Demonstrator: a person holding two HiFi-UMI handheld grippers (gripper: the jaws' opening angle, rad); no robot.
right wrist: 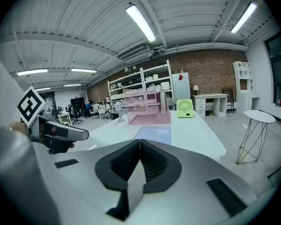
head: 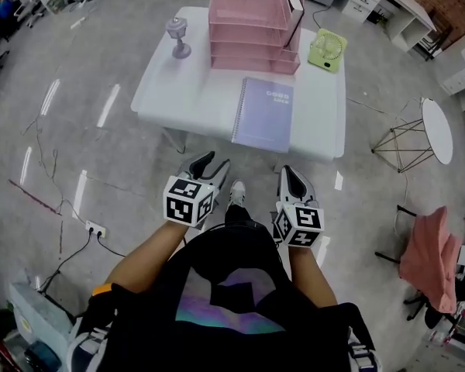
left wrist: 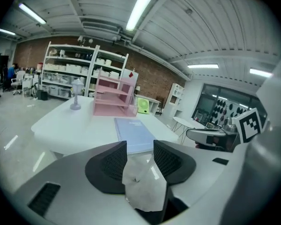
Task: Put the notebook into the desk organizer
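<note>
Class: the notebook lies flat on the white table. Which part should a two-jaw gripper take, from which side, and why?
Probably the near short edge, from the person's side: the notebook lies flat and thin, that edge sits close to the table front, and the spiral binding runs along its left side.

White table [head: 187, 91] — notebook [head: 263, 115], pink organizer [head: 252, 23]; green fan [head: 327, 50], lamp [head: 177, 37]

One of each, but two grippers

One table [head: 167, 91] holds four things: one notebook [head: 263, 115], one pink organizer [head: 248, 22], one green fan [head: 326, 50] far right, one lamp [head: 177, 37] far left. Near it, two grippers: left gripper [head: 211, 163], right gripper [head: 292, 175]. Right: one round side table [head: 436, 130], one chair [head: 426, 258] draped in pink. Left floor: one socket strip [head: 96, 229].
</note>
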